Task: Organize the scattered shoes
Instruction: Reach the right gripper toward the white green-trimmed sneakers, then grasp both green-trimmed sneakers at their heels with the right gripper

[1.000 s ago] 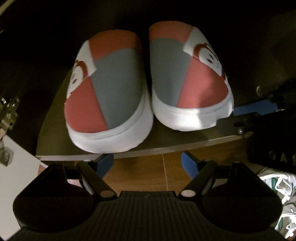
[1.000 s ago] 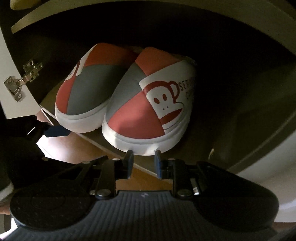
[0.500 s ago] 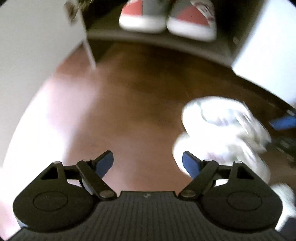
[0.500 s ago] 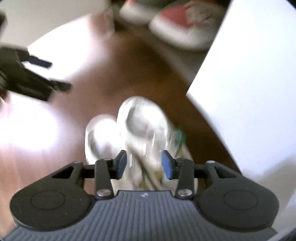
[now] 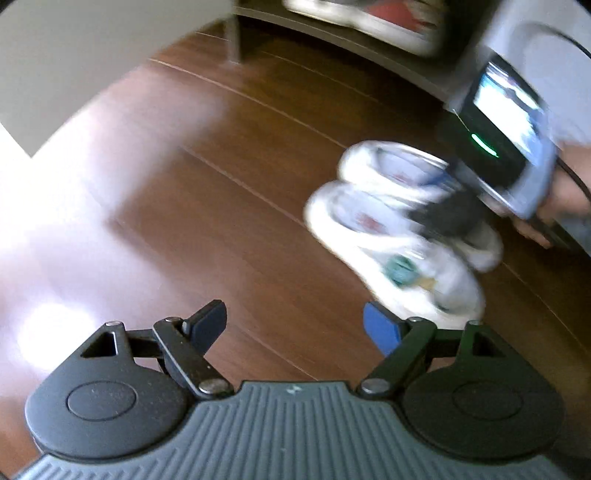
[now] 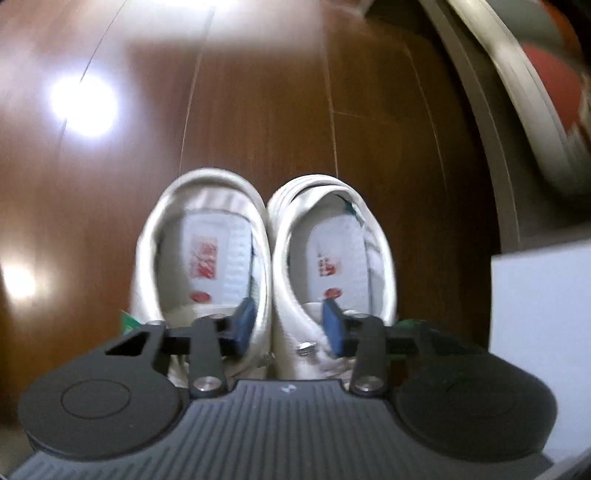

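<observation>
white sneakers [image 6: 266, 258]: the pair sits side by side on the wood floor [image 6: 258, 110], heel openings facing the right wrist camera. In the left view they're out at about 2 o'clock.
right gripper [image 6: 290, 326]: one finger dips into each shoe, with the two inner walls squeezed between them. The jaws have just been closing, and it looks clenched on both shoes, probably so the pair lifts as one.
left gripper [image 5: 295, 325]: fingers spread wide over bare floor, nothing between them. My guess is it's free to help or go for another shoe.
red-and-grey slippers [image 5: 388, 18]: already parked on the cabinet shelf [image 5: 332, 37] at 12 o'clock, so that's likely where the sneakers go too.
hard to make out: sneaker toes are hidden under the gripper body, the slippers are smeared and cut off, and I can't tell how firm the pinch is.
</observation>
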A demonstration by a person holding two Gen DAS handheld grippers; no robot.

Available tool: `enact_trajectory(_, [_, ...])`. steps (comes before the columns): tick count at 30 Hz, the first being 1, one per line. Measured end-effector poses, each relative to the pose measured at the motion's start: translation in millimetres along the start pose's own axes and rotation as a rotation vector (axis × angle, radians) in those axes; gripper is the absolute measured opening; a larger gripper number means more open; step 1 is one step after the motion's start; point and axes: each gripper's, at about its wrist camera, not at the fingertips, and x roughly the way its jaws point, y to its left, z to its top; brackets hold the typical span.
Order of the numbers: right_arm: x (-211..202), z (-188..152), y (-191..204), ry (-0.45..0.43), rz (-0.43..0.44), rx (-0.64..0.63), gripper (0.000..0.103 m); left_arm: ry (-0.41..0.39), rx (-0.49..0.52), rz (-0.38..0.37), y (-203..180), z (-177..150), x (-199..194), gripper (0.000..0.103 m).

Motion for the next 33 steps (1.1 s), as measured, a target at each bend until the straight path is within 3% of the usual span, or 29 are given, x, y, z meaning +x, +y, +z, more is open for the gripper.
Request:
enact_trajectory(2, [0.8,0.3,-1.5,0.007,0.020,0.053,0.011,-0.009,-0.030,0.054,25.3,11.7,6.4,0.083])
enact_trajectory(4, [-0.8,5.0,-18.0,0.027,0.043,0.225,0.010,-0.016,-0.049,0.091,44.9,22.1,10.4,0.083])
enact_trajectory(7, [1.2,15.2,-52.8,0.063,0.078,0.618,0.010,-0.029,-0.064,0.114,64.8,40.1,18.6,0.083])
enact_trajectory(12, [9.3,38.0,-100.8,0.016,0.115,1.060,0.010,-0.067,-0.002,0.098,70.0,53.4,23.4,0.083])
enact_trajectory(14, [10.7,46.0,-110.1,-0.014,0.126,1.101,0.011,-0.073,0.027,0.064,62.9,54.1,30.1,0.083])
enact_trajectory(16, [11.3,53.3,-118.4,-0.042,0.134,1.135,0.018,-0.076,0.067,0.033,52.7,54.1,39.2,0.083])
enact_trajectory(18, [-3.2,51.2,-112.2,-0.095,0.101,1.053,0.033,-0.076,0.169,-0.006,32.6,54.2,54.6,0.083])
enact_trajectory(22, [-40.4,21.7,-83.6,-0.189,0.019,0.876,0.045,-0.098,0.336,-0.076,-0.9,53.1,77.5,0.083])
enact_trajectory(24, [-54.1,-12.7,-57.0,-0.162,-0.018,0.781,0.045,-0.103,0.411,-0.117,-15.8,52.1,90.0,0.083])
enact_trajectory(26, [-49.2,-26.2,-45.1,-0.115,-0.007,0.753,0.046,-0.093,0.496,-0.154,-31.6,49.0,107.9,0.082])
enact_trajectory(29, [-26.8,-50.4,-19.4,-0.020,0.018,0.718,0.046,-0.060,0.577,-0.145,-46.2,42.7,128.0,0.079])
enact_trajectory(32, [-18.2,-52.8,-16.6,-0.033,0.013,0.750,0.054,-0.040,0.582,-0.126,-48.8,46.1,143.0,0.075])
enact_trajectory(33, [-16.1,-53.6,-15.4,-0.039,0.019,0.768,0.055,-0.033,0.581,-0.128,-48.3,49.6,146.1,0.078])
